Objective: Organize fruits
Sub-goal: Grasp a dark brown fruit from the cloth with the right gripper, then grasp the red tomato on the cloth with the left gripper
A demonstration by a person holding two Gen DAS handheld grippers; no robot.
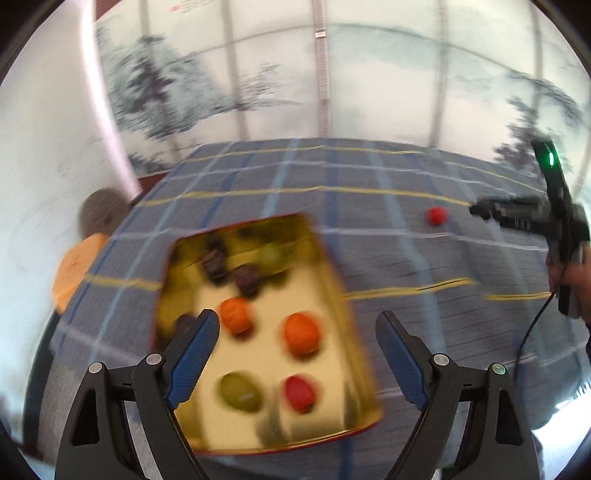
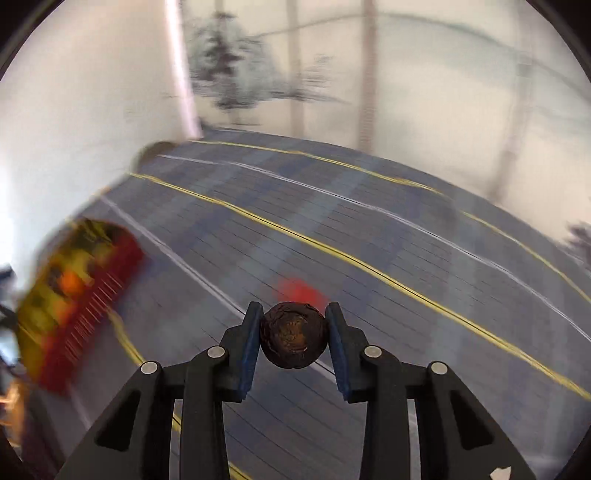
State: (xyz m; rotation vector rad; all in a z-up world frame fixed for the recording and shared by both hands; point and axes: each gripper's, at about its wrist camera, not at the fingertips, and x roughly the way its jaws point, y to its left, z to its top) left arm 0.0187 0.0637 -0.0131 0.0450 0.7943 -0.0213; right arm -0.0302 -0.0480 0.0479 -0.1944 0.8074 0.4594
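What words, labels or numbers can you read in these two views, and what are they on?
None can be read.
Red marks on the wall panel: too small and blurred.
White stripes on the gold box's red side: motion-blurred, maybe a pattern rather than text.

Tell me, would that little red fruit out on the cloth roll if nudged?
Probably. The red fruit looks round and sits alone on the flat checked cloth, nothing beside it to stop it. The cloth's weave might slow it. Blur hides any flat side.

Table w/ blue plaid cloth (image 1: pixel 369 177) carries gold box (image 1: pixel 332 280) & lone red fruit (image 1: pixel 437 215), well apart.
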